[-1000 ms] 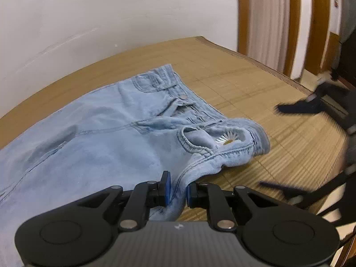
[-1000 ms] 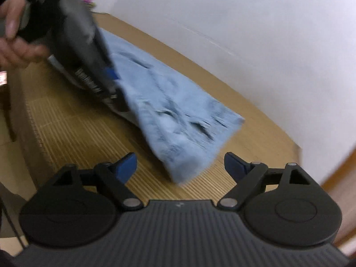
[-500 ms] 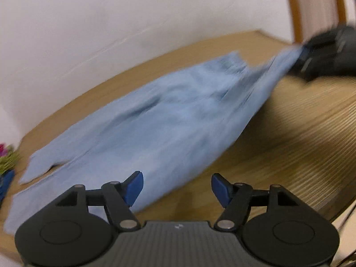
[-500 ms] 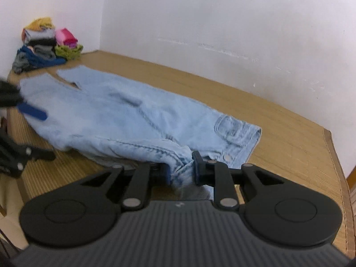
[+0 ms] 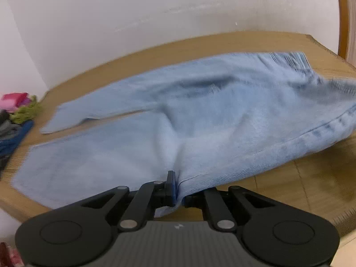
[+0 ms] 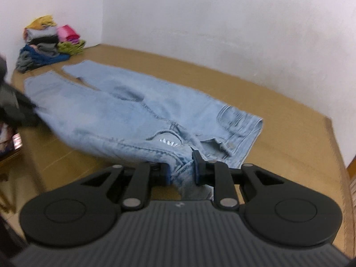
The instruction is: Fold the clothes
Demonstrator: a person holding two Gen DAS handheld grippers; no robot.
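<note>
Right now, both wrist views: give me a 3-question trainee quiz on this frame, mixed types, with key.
1. True or false: the left gripper is shut on the near edge of the light-blue jeans.
2. Multiple choice: the right gripper holds the jeans at
A. a leg hem
B. the waistband end, beside the open fly
C. nothing
3. Fill in: the pile of folded clothes sits in the far ____ of the bamboo mat, where the two walls meet.

Key: 1 true; 2 B; 3 corner
</note>
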